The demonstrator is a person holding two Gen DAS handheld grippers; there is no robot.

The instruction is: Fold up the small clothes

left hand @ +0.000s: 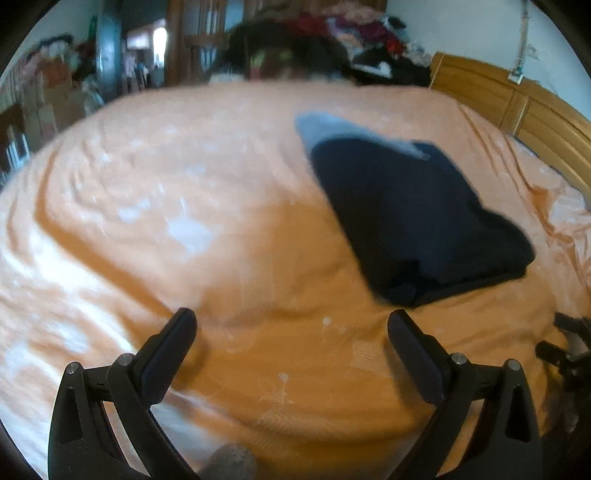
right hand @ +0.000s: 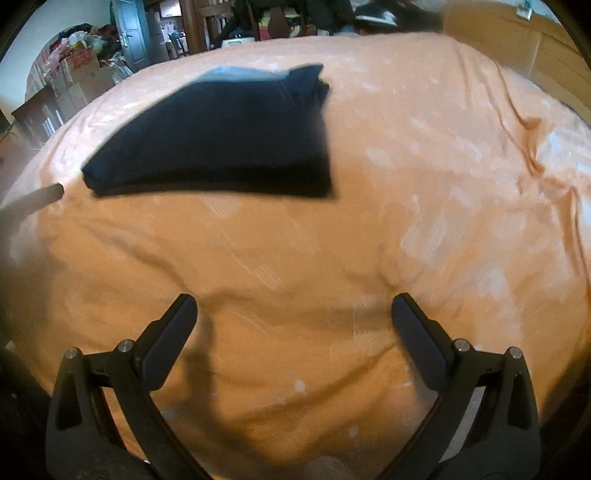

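A dark navy folded garment [left hand: 413, 218] lies flat on the orange bedsheet [left hand: 184, 206], with a light grey-blue piece [left hand: 325, 125] showing under its far end. My left gripper [left hand: 291, 325] hangs open over bare sheet, the garment ahead and to its right. In the right wrist view the same navy garment [right hand: 221, 136] lies ahead and to the left on the sheet [right hand: 406, 221], well apart from my right gripper [right hand: 295, 310], which is open with nothing between its fingers. The tip of the other gripper [right hand: 48, 194] shows at the left edge near the garment's corner.
A wooden headboard [left hand: 517, 107] runs along the right side of the bed. A heap of mixed clothes [left hand: 332, 33] lies beyond the far edge. Cardboard boxes [right hand: 81, 77] and a blue door [right hand: 129, 33] stand at the far left.
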